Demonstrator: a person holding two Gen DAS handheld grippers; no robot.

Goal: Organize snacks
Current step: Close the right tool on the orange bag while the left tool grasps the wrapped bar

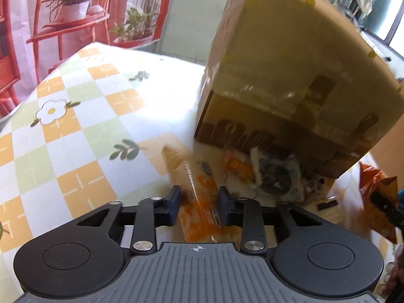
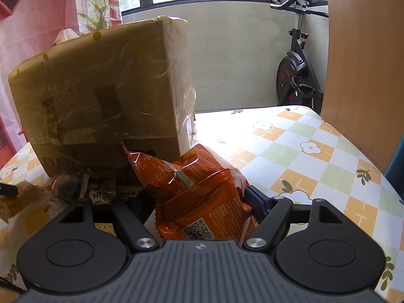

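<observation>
Snack packets [image 2: 202, 197] between gripper fingers

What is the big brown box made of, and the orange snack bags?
The big brown box looks like cardboard: dull tan sides with folded edges, covered in shiny clear tape that wrinkles and glints. The orange snack bags in the right gripper look like thin glossy plastic film, going by the crinkles, bright highlights and zigzag sealed edge. The tablecloth seems to be smooth, wipeable vinyl, though that is less sure.

Left gripper [image 1: 199, 203] angled downward, jaws clamped narrow, right gripper [image 2: 199, 203] tilted down, jaws spread wide
</observation>
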